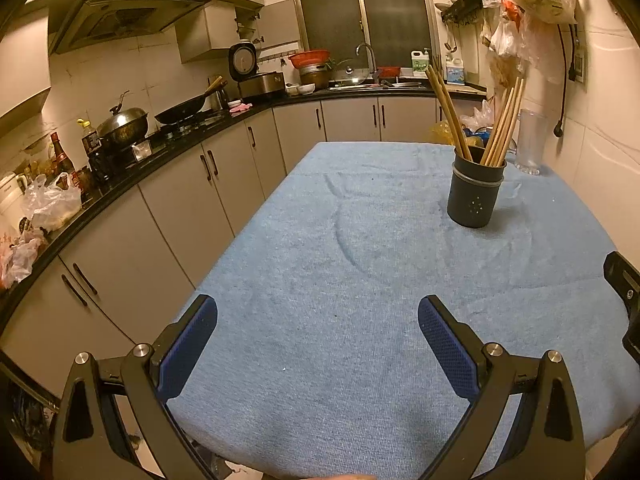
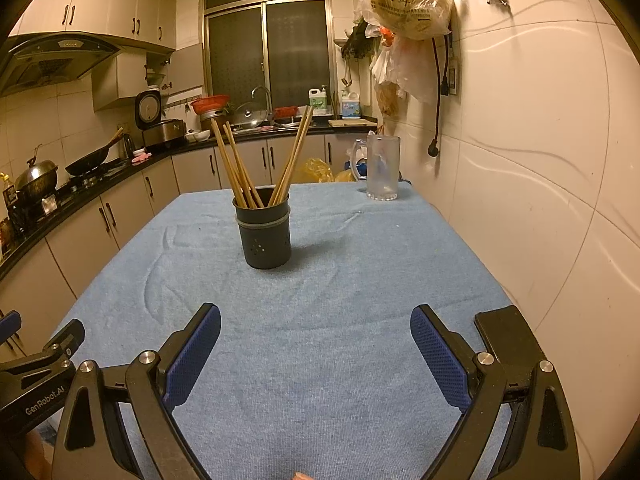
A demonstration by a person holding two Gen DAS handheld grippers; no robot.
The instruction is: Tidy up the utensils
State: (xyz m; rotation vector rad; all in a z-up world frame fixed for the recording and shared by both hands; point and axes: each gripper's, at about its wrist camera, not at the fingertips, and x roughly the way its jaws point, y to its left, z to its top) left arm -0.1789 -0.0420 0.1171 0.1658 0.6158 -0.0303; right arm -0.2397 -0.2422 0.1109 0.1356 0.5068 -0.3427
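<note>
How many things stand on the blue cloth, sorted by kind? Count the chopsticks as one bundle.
Dark holder: 1
Bundle of chopsticks: 1
Clear mug: 1
Total: 3, all on the blue cloth.

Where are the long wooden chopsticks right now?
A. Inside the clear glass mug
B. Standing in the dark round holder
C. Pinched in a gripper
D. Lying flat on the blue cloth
B: the long wooden chopsticks lean inside the dark round holder on the blue cloth; the clear glass mug has none, and the left gripper and right gripper are both open and empty.
</note>
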